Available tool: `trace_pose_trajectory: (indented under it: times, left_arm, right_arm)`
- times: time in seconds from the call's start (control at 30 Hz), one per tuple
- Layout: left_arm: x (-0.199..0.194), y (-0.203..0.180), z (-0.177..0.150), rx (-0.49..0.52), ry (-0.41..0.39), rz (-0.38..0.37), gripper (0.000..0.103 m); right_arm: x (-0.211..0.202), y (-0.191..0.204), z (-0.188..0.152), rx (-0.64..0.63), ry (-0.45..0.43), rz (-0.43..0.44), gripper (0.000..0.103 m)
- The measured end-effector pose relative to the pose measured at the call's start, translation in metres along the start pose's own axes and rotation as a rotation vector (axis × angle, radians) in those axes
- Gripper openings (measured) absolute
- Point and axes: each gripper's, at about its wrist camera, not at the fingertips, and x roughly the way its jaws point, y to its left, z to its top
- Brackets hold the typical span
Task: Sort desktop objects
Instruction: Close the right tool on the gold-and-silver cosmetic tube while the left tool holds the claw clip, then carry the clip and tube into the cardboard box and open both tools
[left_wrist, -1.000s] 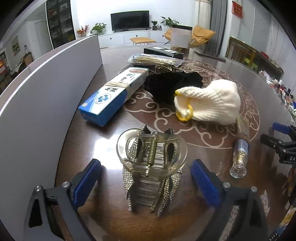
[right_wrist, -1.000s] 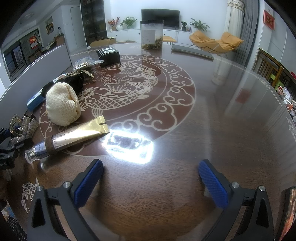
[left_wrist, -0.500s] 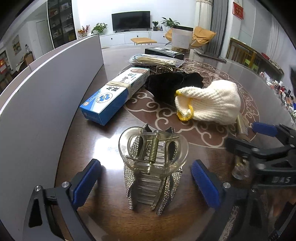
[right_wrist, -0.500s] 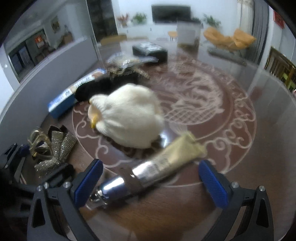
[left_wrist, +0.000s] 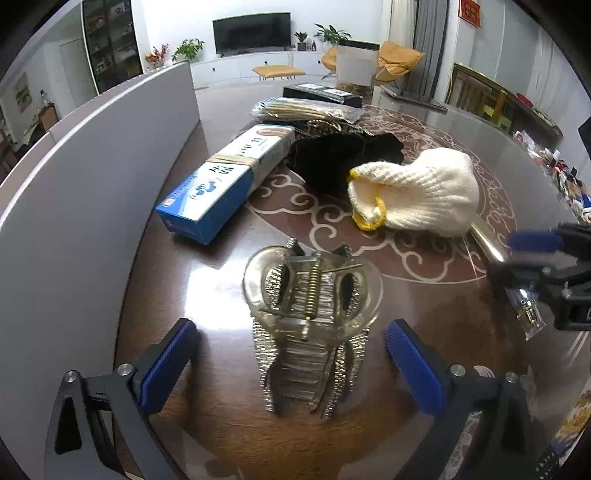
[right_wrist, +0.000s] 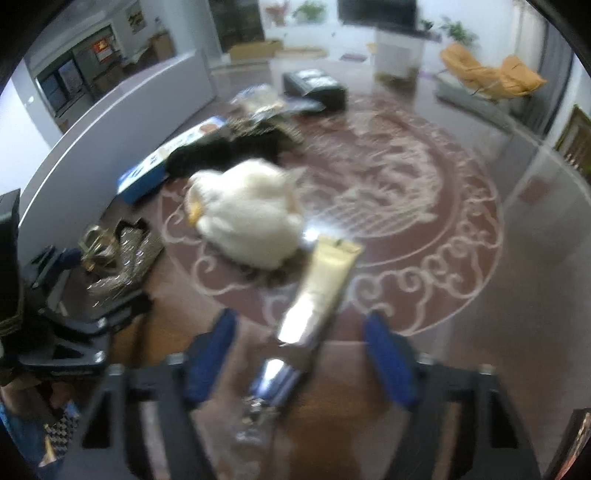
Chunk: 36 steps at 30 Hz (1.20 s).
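Note:
A clear hair claw clip (left_wrist: 310, 325) with rhinestone teeth lies on the dark patterned table (left_wrist: 424, 306). My left gripper (left_wrist: 291, 369) straddles the clip, its jaws closing slowly, and the blue pads stand apart from it. A gold tube (right_wrist: 317, 291) with a silver neck lies beside a white knitted glove (right_wrist: 251, 214). My right gripper (right_wrist: 299, 354) is over the tube's lower part, with its jaws closing. The tube is between them, and gaps still show on both sides. In the left wrist view the right gripper (left_wrist: 509, 256) stands at the right edge over the tube (left_wrist: 524, 310).
Behind the glove (left_wrist: 417, 195) are a black cloth (left_wrist: 332, 158), a blue and white box (left_wrist: 225, 181), a packet of sticks (left_wrist: 306, 110) and a black box (left_wrist: 321, 94). A grey partition (left_wrist: 74, 184) bounds the table's left side. The left gripper (right_wrist: 62, 332) shows at the right wrist view's left.
My right gripper swung left across the table to the gold tube and narrowed its jaws around it. The left gripper stayed over the clip, its jaws a little narrower.

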Motion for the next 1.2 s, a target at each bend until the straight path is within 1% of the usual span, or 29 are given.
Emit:
trace_pose_trajectory:
  times: [0.03, 0.07, 0.1, 0.13, 0.17, 0.2, 0.27, 0.4, 0.47, 0.53, 0.63, 0.7, 0.83, 0.93, 1.0, 1.1, 1.17, 1.2]
  left_arm:
    - [-0.002, 0.0, 0.0, -0.001, -0.013, 0.001, 0.088]
    - [-0.004, 0.0, 0.0, 0.003, -0.03, -0.001, 0.07]
    - [-0.006, -0.002, 0.001, 0.01, -0.038, -0.01, 0.056]
    - [-0.008, -0.004, 0.002, 0.02, -0.035, 0.001, 0.056]
    - [-0.008, -0.005, 0.002, 0.023, -0.03, -0.011, 0.055]
    - [-0.012, -0.006, -0.001, 0.021, -0.035, -0.038, 0.055]
    - [-0.023, -0.01, -0.009, 0.024, -0.05, -0.063, 0.055]
    - [-0.049, -0.014, -0.026, 0.009, -0.079, -0.119, 0.055]
    - [-0.061, -0.016, -0.033, 0.001, -0.092, -0.141, 0.055]
    - [-0.065, -0.019, -0.037, 0.003, -0.091, -0.143, 0.055]
    - [-0.067, -0.022, -0.041, 0.01, -0.082, -0.145, 0.055]
    - [-0.068, -0.024, -0.043, 0.014, -0.082, -0.141, 0.055]
    - [-0.07, -0.024, -0.045, 0.015, -0.086, -0.144, 0.055]
    - [-0.072, -0.026, -0.044, 0.033, -0.09, -0.131, 0.055]
    - [-0.073, -0.027, -0.044, 0.036, -0.088, -0.134, 0.055]
    - [-0.078, -0.024, -0.044, 0.016, -0.09, -0.157, 0.055]
    - [-0.087, -0.019, -0.041, -0.012, -0.1, -0.188, 0.055]
    - [-0.092, -0.017, -0.041, -0.022, -0.106, -0.197, 0.055]
  right_arm:
    - [0.004, 0.005, -0.001, -0.014, 0.017, -0.004, 0.052]
    - [0.006, 0.01, -0.004, -0.039, 0.022, -0.023, 0.044]
    - [0.006, 0.013, -0.006, -0.064, 0.016, -0.052, 0.039]
    - [0.006, 0.014, -0.008, -0.076, 0.01, -0.062, 0.034]
    - [0.006, 0.012, -0.01, -0.069, 0.008, -0.056, 0.031]
    - [0.004, 0.008, -0.011, -0.052, 0.008, -0.04, 0.03]
    - [0.0, -0.002, -0.015, -0.027, 0.005, -0.009, 0.03]
    - [-0.029, -0.026, -0.034, 0.051, -0.026, 0.089, 0.03]
    - [-0.043, -0.033, -0.046, 0.071, -0.035, 0.116, 0.03]
    - [-0.05, -0.032, -0.055, 0.032, -0.021, 0.085, 0.03]
    - [-0.046, -0.029, -0.072, -0.046, 0.034, 0.021, 0.03]
    - [-0.04, -0.029, -0.076, -0.064, 0.06, 0.01, 0.031]
    - [-0.034, -0.03, -0.074, -0.08, 0.068, -0.006, 0.032]
    - [-0.031, -0.026, -0.07, -0.103, 0.073, -0.023, 0.033]
    - [-0.03, -0.023, -0.068, -0.126, 0.082, -0.031, 0.03]
    - [-0.032, -0.028, -0.067, -0.094, 0.084, 0.011, 0.03]
    - [-0.041, -0.04, -0.068, -0.009, 0.06, 0.087, 0.03]
    - [-0.048, -0.048, -0.069, 0.056, 0.038, 0.147, 0.03]
